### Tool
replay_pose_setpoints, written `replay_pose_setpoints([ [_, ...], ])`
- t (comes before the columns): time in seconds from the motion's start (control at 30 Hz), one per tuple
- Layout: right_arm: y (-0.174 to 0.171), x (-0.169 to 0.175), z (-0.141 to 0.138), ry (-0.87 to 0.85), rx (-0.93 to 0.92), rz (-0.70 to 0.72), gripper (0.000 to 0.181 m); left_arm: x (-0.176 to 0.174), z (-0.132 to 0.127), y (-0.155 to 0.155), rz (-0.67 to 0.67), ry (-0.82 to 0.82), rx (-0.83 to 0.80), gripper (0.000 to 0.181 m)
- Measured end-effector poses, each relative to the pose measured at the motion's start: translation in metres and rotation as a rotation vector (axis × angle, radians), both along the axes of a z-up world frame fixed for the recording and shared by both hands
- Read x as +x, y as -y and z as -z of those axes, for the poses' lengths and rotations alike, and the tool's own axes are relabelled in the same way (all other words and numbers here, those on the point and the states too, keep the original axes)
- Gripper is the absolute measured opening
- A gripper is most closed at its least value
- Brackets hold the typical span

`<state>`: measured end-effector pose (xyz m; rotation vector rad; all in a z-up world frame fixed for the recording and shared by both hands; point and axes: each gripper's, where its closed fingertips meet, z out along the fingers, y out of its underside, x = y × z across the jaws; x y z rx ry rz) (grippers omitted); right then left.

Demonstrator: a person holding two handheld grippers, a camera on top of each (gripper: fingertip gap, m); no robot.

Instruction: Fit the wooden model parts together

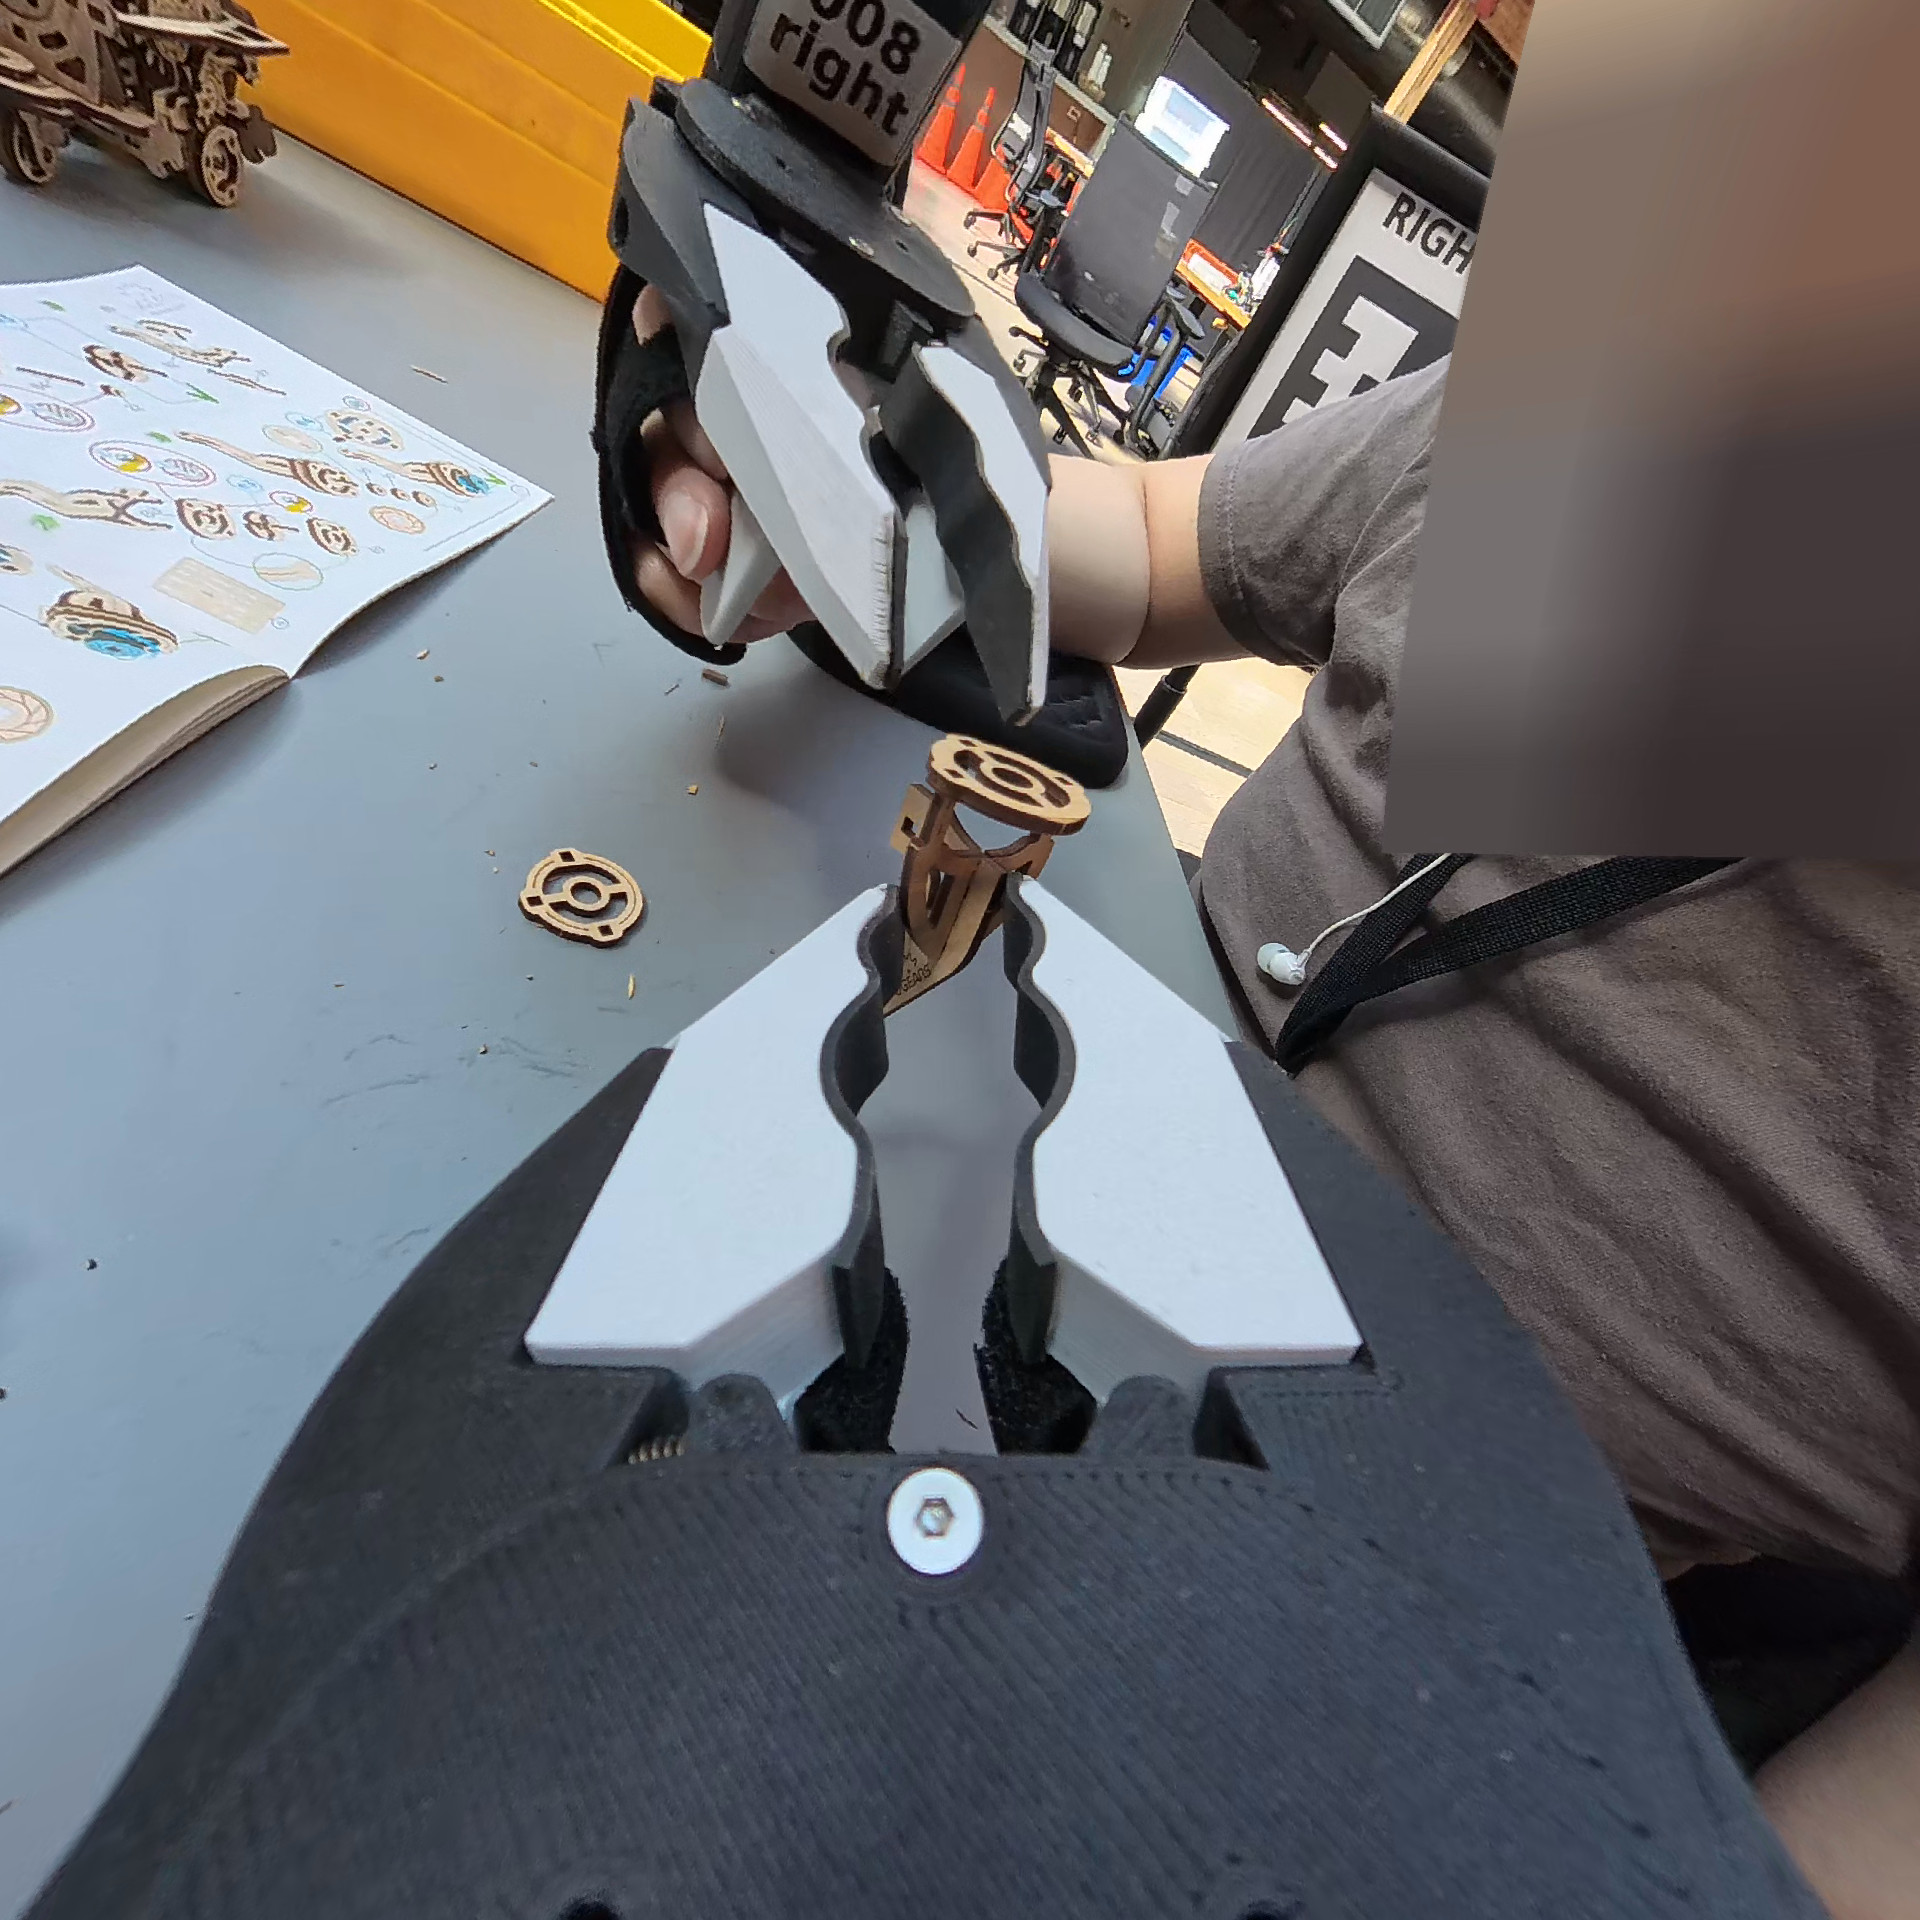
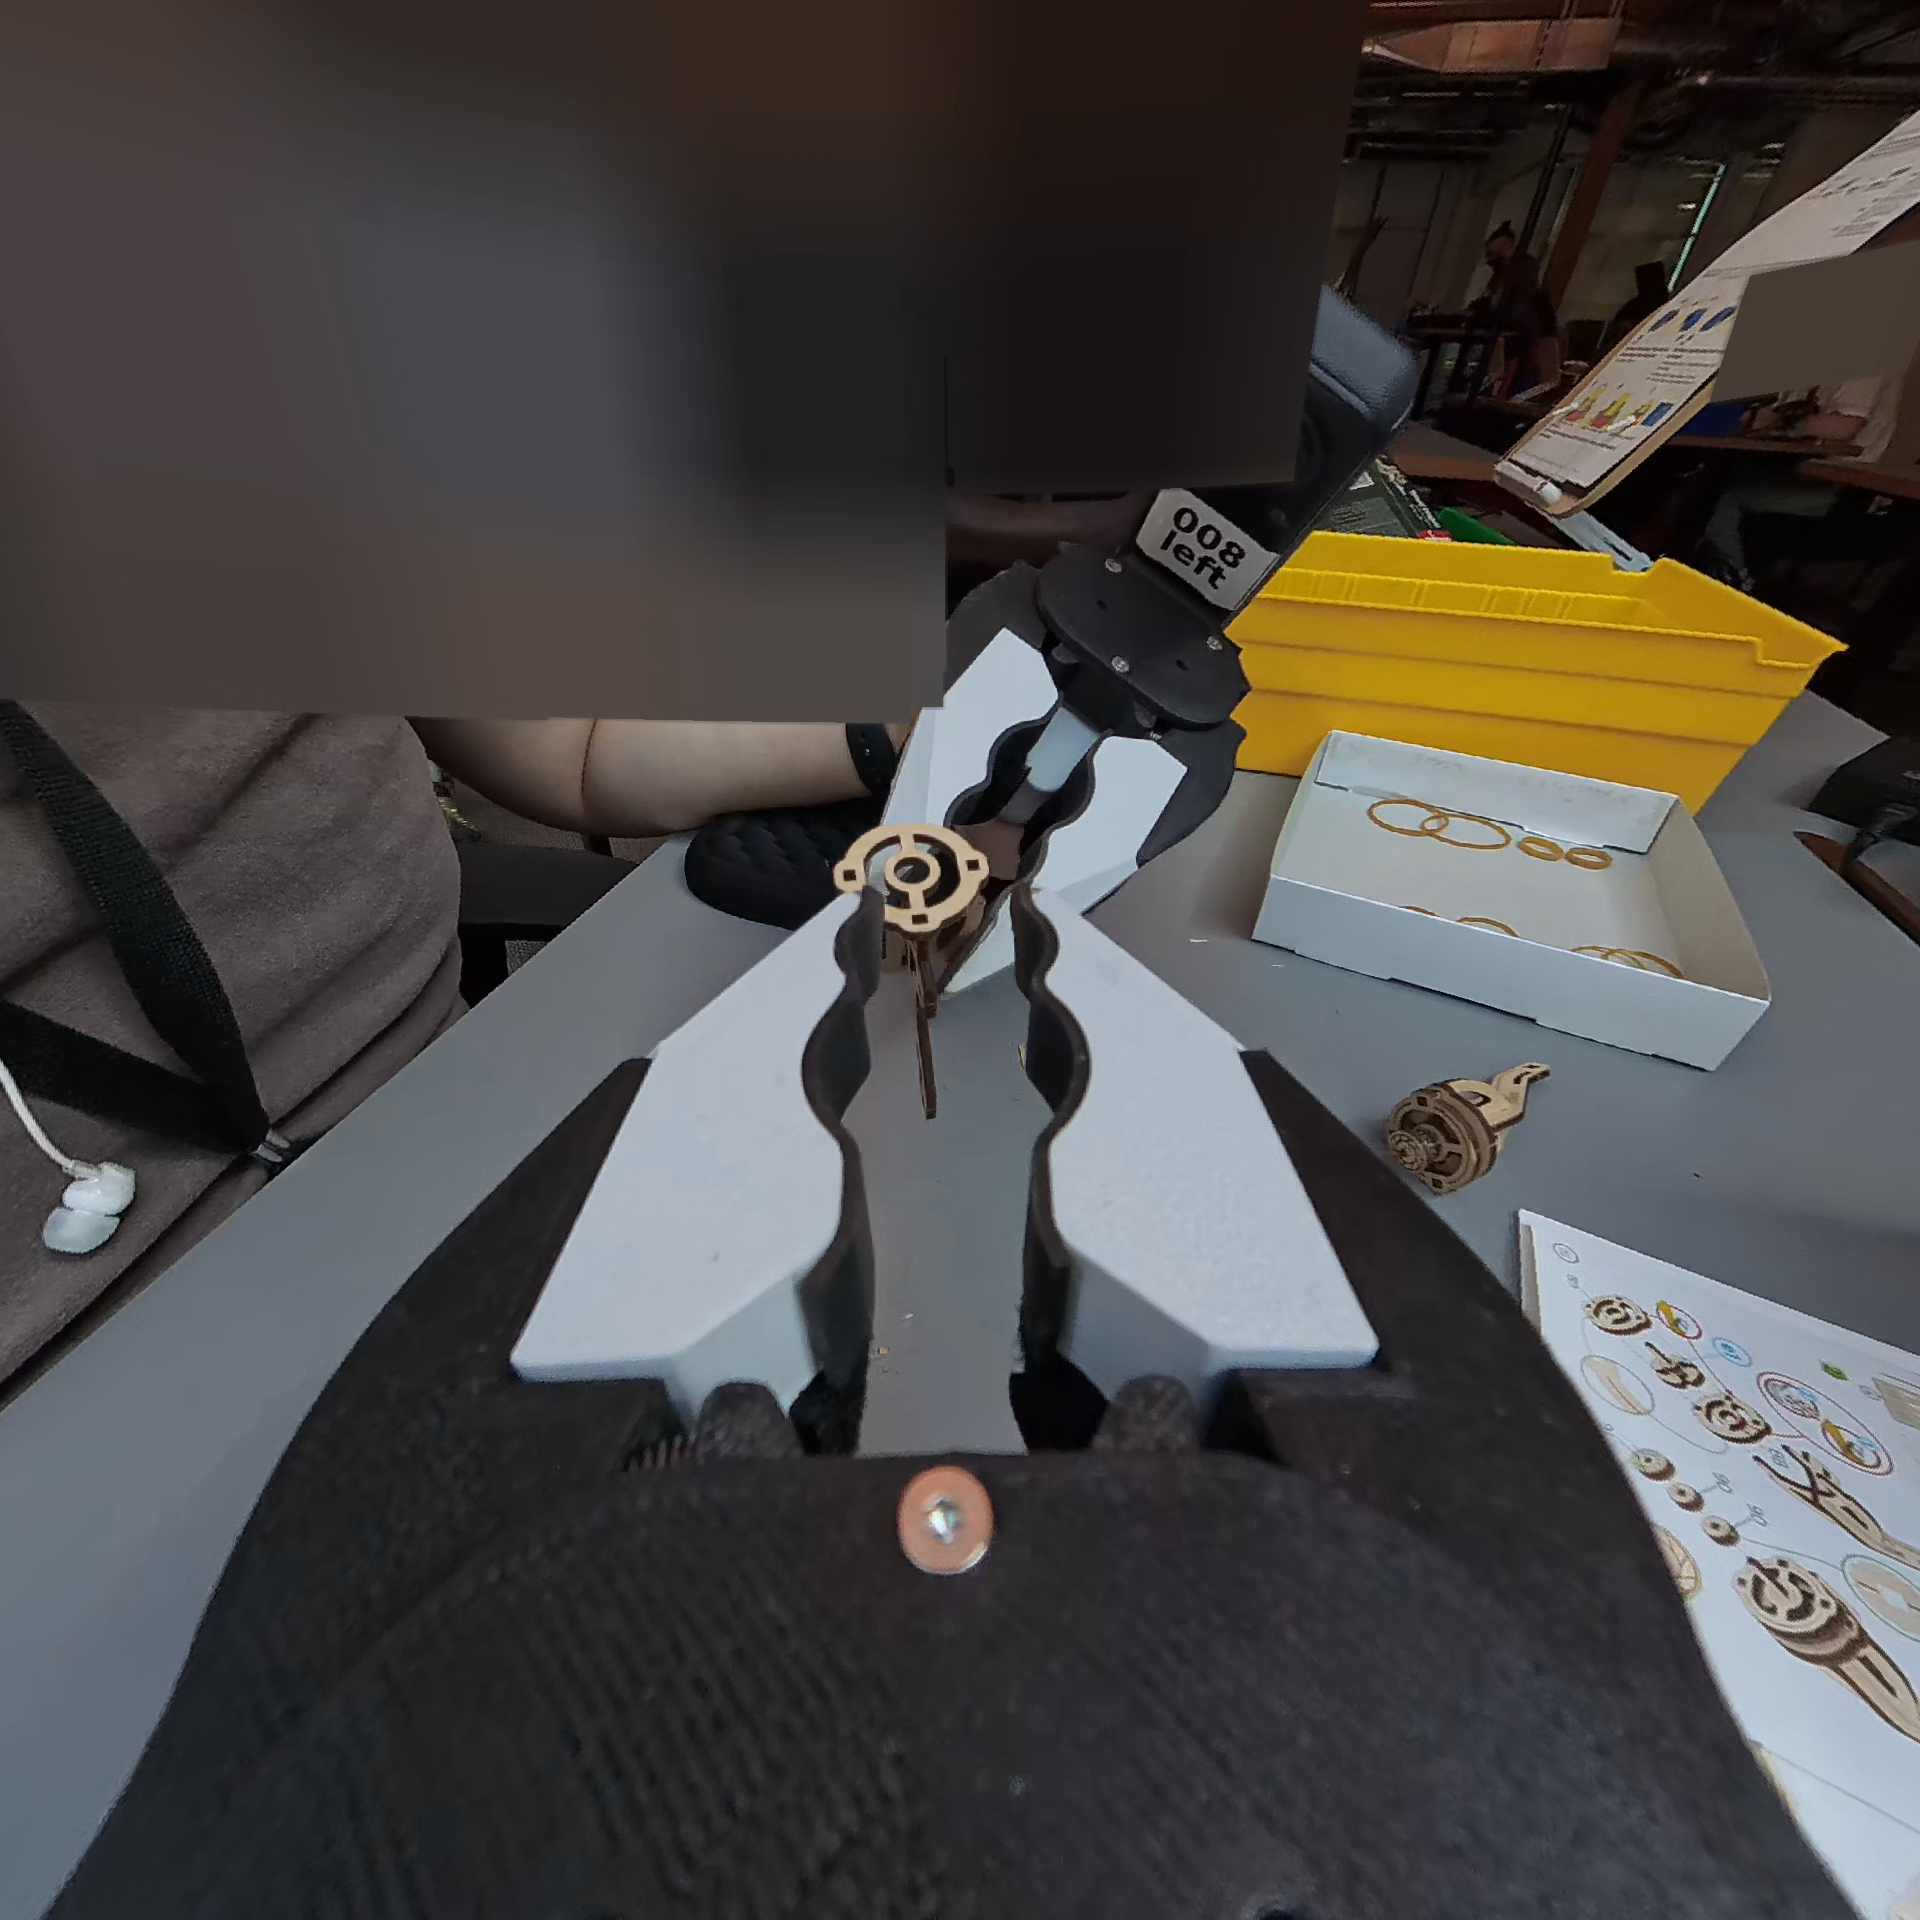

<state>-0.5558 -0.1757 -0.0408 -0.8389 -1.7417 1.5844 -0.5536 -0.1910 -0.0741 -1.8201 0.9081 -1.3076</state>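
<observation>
So the left gripper (image 1: 951, 914) is clamped on a small tan laser-cut wooden sub-assembly (image 1: 966, 862), a round pierced disc already seated on its top. The right gripper (image 2: 940, 914) sits just beside it, fingers apart, holding nothing. A second flat wooden disc (image 1: 581, 896) waits on the grey table (image 1: 312, 1039), left of the left fingers, so I'd guess that's next. Both grippers wear printed tags and the part has tiny lettering.

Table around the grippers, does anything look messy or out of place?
Small wood chips are scattered on the grey table, and one loose wooden ring lies flat beside the left gripper. Otherwise nothing stands out.
</observation>
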Motion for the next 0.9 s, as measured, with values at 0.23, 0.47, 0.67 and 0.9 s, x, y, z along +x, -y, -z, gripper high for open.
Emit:
replay_pose_setpoints([
  [0.23,0.004,0.003,-0.009,-0.009,-0.088,-0.05,0.022,-0.003,-0.011,-0.001,-0.006,0.073,-0.02,0.017],
  [0.47,0.0,0.001,-0.018,-0.073,0.065,0.053,0.026,-0.011,-0.015,-0.018,-0.117,0.112,-0.082,0.017],
  [0.67,-0.024,0.006,-0.071,-0.165,0.093,0.203,0.033,-0.03,-0.051,-0.045,-0.296,0.218,-0.102,0.017],
  [0.9,-0.042,-0.011,-0.123,-0.259,0.446,0.423,0.036,-0.043,-0.106,-0.07,-0.413,0.21,0.001,0.017],
])
